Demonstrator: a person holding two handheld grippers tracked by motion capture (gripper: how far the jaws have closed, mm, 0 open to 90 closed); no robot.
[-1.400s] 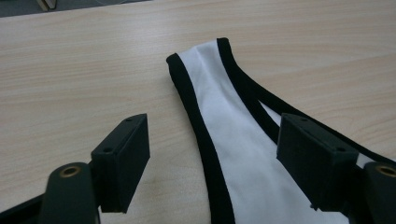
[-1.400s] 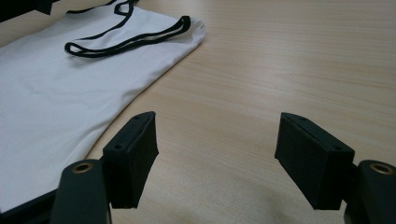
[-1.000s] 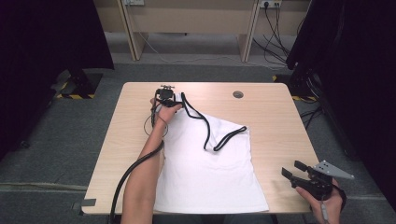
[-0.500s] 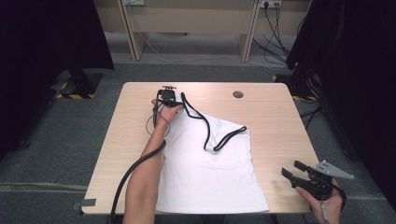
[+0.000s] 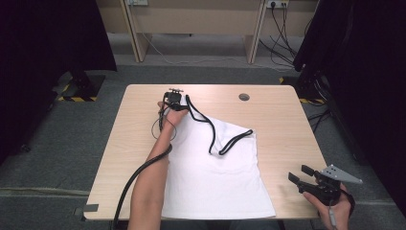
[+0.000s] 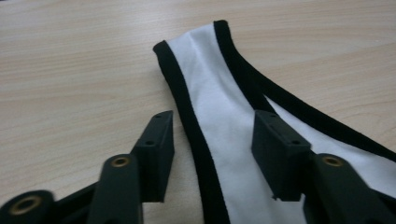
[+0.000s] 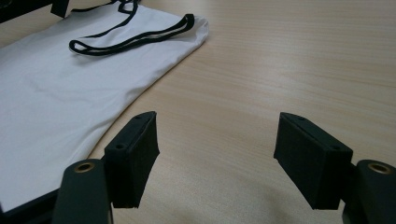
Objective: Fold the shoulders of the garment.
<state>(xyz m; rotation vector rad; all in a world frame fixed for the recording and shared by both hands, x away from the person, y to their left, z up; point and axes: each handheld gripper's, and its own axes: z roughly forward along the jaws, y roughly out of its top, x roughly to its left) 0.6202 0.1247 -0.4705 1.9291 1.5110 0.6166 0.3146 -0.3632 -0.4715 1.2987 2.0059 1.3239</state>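
1. So, our left gripper sits upper centre-left of the high view, at the far end of the white tank top. Its jaws have just been closing and now stand at a middling gap.
2. Left gripper view: the shoulder strap, white with black trim, lies between the two pads. We see daylight on both sides, so they straddle the strap without pinching it yet.
3. Our read: this is the grasp on the strap, midway. The closing has to finish before any lift or fold.
4. Tank top lies flat on the table, centre to lower centre of the high view, second strap loop curled on the fabric.
5. Right gripper hovers at lower right, jaws wide, nothing between them, off the hem over bare wood.
6. Risk: the narrow strap could slide out sideways if the pads close off-centre.
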